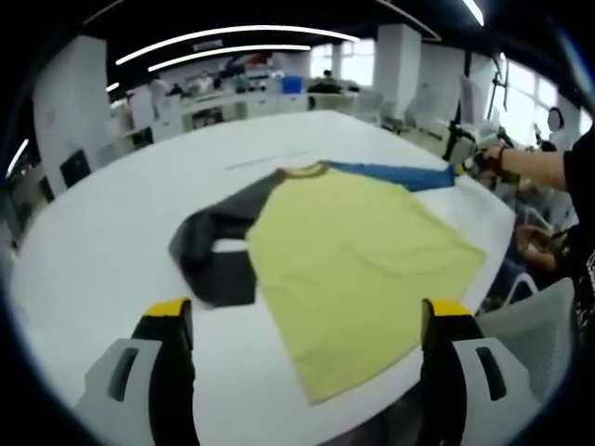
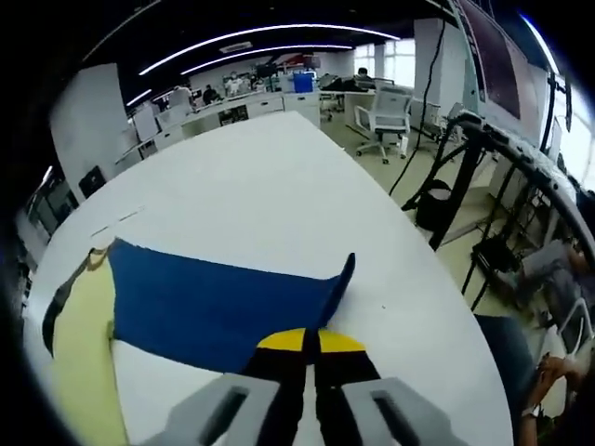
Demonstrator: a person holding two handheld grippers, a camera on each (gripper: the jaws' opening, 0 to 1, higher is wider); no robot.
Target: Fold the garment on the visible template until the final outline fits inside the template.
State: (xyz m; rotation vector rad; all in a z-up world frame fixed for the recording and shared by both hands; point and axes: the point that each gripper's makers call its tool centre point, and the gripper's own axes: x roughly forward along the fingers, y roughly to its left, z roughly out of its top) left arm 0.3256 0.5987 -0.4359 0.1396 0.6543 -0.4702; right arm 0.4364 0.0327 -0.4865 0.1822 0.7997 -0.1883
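A shirt with a yellow body (image 1: 353, 269), a dark grey sleeve (image 1: 216, 251) and a blue sleeve (image 1: 390, 174) lies flat on the white table (image 1: 112, 232). My left gripper (image 1: 310, 311) is open wide, its yellow-tipped jaws low over the near hem and touching nothing. At the far right, a person's hand holds my right gripper (image 1: 462, 149) at the blue sleeve's end. In the right gripper view, the right gripper (image 2: 311, 342) is shut on the cuff of the blue sleeve (image 2: 214, 307), whose edge curls up. The yellow body (image 2: 79, 372) lies to the left.
A faint line mark (image 1: 270, 160) lies on the table beyond the collar. The table's right edge (image 2: 437, 307) runs close to the cuff, with a black stand (image 2: 465, 177) and an office chair (image 2: 386, 116) past it. Desks (image 1: 232, 102) stand at the back.
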